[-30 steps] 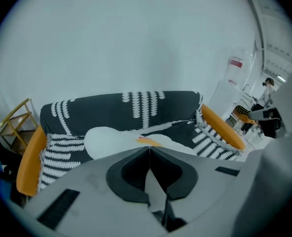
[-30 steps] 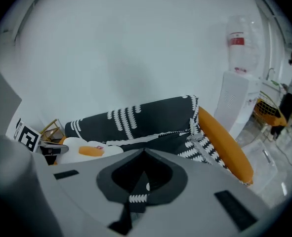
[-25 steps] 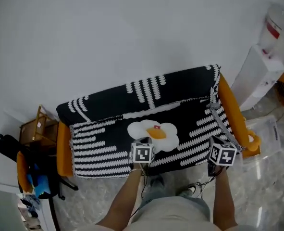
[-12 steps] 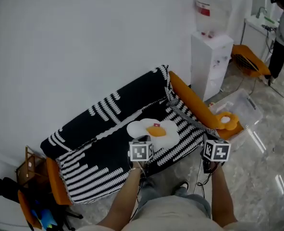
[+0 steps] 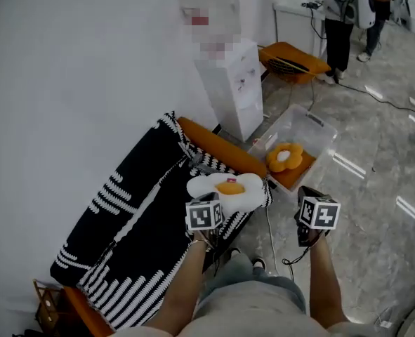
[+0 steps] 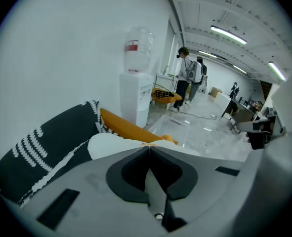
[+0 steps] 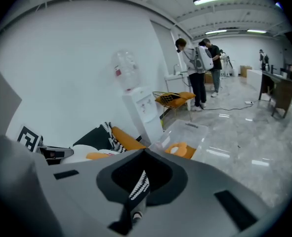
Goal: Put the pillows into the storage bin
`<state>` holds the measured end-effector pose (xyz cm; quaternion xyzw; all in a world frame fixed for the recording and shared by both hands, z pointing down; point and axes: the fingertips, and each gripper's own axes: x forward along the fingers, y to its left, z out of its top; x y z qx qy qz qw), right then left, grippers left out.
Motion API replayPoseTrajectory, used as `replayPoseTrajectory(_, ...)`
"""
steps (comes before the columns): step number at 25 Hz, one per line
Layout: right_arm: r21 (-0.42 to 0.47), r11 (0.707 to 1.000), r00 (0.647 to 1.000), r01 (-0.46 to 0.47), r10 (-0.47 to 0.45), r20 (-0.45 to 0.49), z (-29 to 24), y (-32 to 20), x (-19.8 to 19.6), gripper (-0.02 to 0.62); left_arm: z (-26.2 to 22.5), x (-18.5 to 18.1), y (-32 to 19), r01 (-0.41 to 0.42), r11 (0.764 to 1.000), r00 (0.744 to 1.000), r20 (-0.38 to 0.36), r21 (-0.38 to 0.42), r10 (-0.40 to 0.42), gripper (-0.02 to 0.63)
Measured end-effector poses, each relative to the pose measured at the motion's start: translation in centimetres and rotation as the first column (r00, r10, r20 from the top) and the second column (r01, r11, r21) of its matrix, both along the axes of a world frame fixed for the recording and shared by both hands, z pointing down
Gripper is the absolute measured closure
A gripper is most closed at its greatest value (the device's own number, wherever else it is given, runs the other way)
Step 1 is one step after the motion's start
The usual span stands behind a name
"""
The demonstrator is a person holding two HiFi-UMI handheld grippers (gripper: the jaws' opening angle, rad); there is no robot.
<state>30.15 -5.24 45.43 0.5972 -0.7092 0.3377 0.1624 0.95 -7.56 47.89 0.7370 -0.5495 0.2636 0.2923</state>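
Now faces the storage bin (image 5: 318,133) rather than the sofa (image 5: 123,223); judged close to drop-off. Holds the egg pillow (image 5: 225,187) clamped in the left tongs (image 6: 149,146), with the bin well beyond their tips. Shows only in the right gripper view: right tongs (image 7: 145,150) closed on a striped strip (image 7: 138,185). Shows best from the head: an orange pillow (image 5: 283,157) already binned.

The fried-egg pillow (image 5: 225,187) is held aloft; the orange flower pillow (image 5: 283,157) lies in the clear storage bin (image 5: 321,132).
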Motion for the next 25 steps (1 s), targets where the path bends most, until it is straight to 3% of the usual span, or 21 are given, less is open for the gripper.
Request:
replayPoseTrajectory(8, -0.005, 0.982, 0.982, -0.187, 0.187, -0.007, -0.2, -0.7, 9.3, 0.594, -0.5, 9.8, -6.3, -0.180, 0.983, 0.984, 0.012, 0.024, 0.180, 0.592)
replayPoseTrajectory(15, -0.007, 0.973, 0.973, -0.230, 0.230, -0.006, 0.2, -7.1, 14.4, 0.594, -0.3, 15.8, -14.7, -0.255, 0.967, 0.967, 0.004, 0.019, 0.255, 0.592)
replayPoseTrajectory(25, -0.070, 0.959, 0.961, -0.274, 0.272, -0.043, 0.6, -17.2, 22.5, 0.595, 2.3, 24.9, -27.3, -0.295, 0.954, 0.955, -0.026, -0.049, 0.294, 0.592)
